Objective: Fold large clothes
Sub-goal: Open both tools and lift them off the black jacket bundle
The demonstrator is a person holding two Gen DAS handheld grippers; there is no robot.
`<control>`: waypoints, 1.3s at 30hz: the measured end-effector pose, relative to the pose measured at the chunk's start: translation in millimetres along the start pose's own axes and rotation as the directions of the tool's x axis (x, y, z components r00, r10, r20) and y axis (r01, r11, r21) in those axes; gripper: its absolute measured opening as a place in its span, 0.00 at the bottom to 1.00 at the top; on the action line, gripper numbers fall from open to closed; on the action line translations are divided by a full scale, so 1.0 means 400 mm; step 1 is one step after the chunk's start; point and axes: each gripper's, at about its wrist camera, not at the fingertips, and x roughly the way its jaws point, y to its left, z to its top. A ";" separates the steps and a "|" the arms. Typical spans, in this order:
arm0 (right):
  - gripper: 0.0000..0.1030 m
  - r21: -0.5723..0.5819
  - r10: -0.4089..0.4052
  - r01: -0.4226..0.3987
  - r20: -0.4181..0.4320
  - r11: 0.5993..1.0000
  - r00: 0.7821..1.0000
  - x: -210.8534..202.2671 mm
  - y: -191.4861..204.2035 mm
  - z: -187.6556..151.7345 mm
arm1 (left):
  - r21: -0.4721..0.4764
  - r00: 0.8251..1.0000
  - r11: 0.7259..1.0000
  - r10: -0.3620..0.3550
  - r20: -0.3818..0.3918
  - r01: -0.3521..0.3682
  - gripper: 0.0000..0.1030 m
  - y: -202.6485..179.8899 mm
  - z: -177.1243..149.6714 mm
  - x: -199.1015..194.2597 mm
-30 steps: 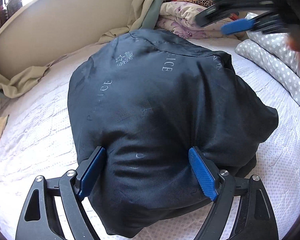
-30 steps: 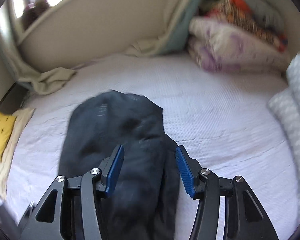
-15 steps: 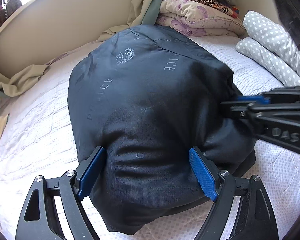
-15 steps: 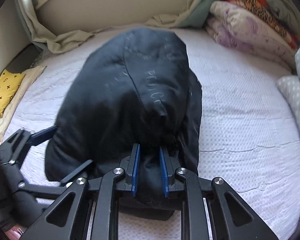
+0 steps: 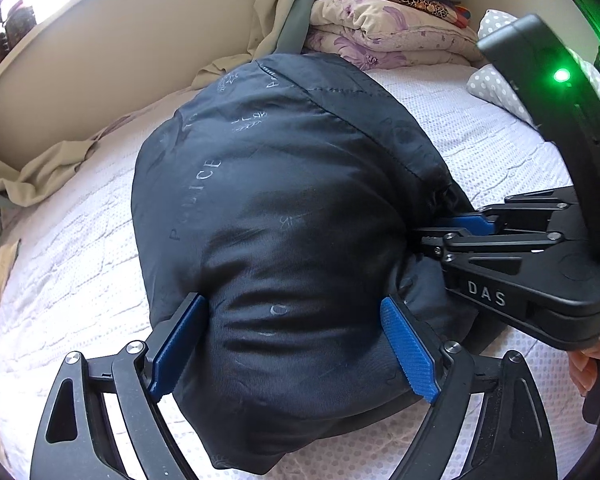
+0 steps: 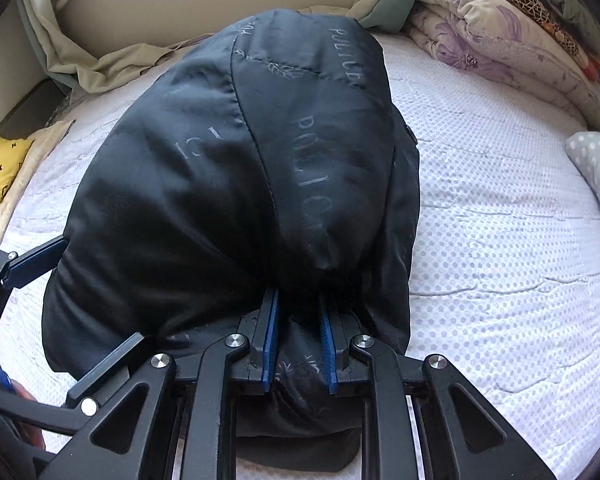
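Bedding of white textured cloth, the mattress (image 6: 500, 220), carries the big black padded jacket (image 5: 284, 208), which lies bunched in the middle of the bed with faint "POLICE" letters over it. A second ago the right gripper (image 6: 297, 344) was half open and higher up at 1 o'clock in the left view; now it is low at 3 o'clock there, and its blue pads are clamped on a fold at the near edge of the jacket. The left gripper (image 5: 296, 344) has not moved: its jaws stand wide, and the blue pads press the sides of a thick roll of the jacket at 6 o'clock. In my judgement both ends are now caught, so the next fold can begin.

Folded quilts (image 5: 380, 28) lie at 1 o'clock and a yellow cushion (image 6: 0, 172) at 9 o'clock. Sleeves, collar and zip are hidden inside the bundle. How much cloth the right pads hold I cannot tell. Only a bit of a hand (image 5: 588, 364) shows at the frame edge.
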 end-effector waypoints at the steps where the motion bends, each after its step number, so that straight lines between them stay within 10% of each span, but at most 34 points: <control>1: 0.14 0.004 0.007 -0.007 -0.003 1.000 1.000 0.007 -0.003 0.000 | 0.002 1.000 1.000 0.001 0.001 -0.001 0.88 -0.001 -0.001 0.001; 12: 0.17 0.075 0.058 -0.058 0.009 0.996 0.998 -0.006 -0.025 0.016 | -0.040 1.000 0.999 -0.006 0.000 0.006 0.94 0.020 0.017 -0.010; 16: 0.57 0.106 0.141 -0.145 0.051 0.984 0.989 -0.109 -0.031 0.040 | -0.083 1.000 0.996 0.013 0.013 -0.012 0.97 0.056 0.025 -0.048; 28: 0.72 0.161 0.271 -0.308 0.213 0.938 0.939 -0.311 -0.067 0.055 | -0.095 0.994 0.991 0.096 0.060 -0.090 0.98 0.171 0.003 -0.212; 39: 0.81 0.158 0.237 -0.286 0.275 0.945 0.932 -0.399 -0.078 0.078 | -0.276 0.994 0.957 -0.069 0.088 0.090 0.98 0.390 -0.046 -0.291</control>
